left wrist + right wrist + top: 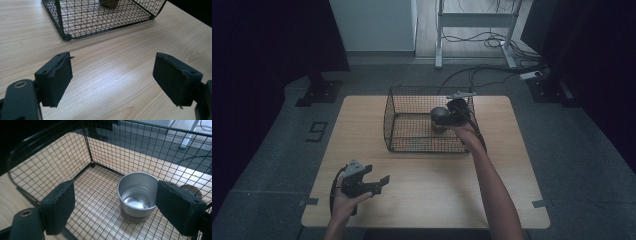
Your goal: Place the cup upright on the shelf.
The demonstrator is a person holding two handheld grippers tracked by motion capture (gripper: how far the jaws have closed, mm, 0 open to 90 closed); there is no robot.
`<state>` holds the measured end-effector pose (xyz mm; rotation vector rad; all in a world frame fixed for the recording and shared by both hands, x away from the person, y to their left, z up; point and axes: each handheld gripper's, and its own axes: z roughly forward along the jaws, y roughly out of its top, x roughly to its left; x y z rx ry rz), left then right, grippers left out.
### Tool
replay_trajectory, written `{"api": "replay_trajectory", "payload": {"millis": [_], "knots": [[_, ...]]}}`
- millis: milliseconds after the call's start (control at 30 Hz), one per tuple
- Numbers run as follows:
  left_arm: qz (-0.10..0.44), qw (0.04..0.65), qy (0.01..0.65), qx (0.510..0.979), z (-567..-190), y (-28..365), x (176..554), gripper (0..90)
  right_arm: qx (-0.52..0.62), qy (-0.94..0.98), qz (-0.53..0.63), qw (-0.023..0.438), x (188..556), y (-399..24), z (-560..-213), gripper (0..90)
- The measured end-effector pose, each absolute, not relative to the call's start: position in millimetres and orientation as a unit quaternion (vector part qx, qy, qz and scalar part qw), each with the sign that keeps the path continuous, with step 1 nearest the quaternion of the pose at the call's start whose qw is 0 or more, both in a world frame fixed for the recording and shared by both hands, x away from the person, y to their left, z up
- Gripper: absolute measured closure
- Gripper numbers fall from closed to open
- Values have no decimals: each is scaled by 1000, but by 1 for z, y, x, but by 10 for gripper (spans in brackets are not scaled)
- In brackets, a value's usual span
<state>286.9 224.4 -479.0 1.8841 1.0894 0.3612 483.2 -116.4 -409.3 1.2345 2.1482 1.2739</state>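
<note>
A light wood bench (422,195) stands on grey carpet (272,165). A dark mark (316,131) lies on the carpet to its left. Beyond it are a white cabinet (374,25) and a white metal frame (474,30), with cables (492,40) trailing over the floor. Dark curtains (267,40) close both sides; the light is dim.

one readable mark — dark digit "9" (316,132) on grey floor (272,150) left of table.
</note>
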Motion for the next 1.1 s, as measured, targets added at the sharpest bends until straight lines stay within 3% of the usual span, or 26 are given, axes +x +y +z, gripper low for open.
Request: {"api": "replay_trajectory", "payload": {"millis": [500,1100], "knots": [[149,452,442,760,-478,227,287,162,405,761,468,195,427,-142,-409,162],[149,450,447,759,-478,229,287,162,419,752,462,212,359,-187,-454,168]]}}
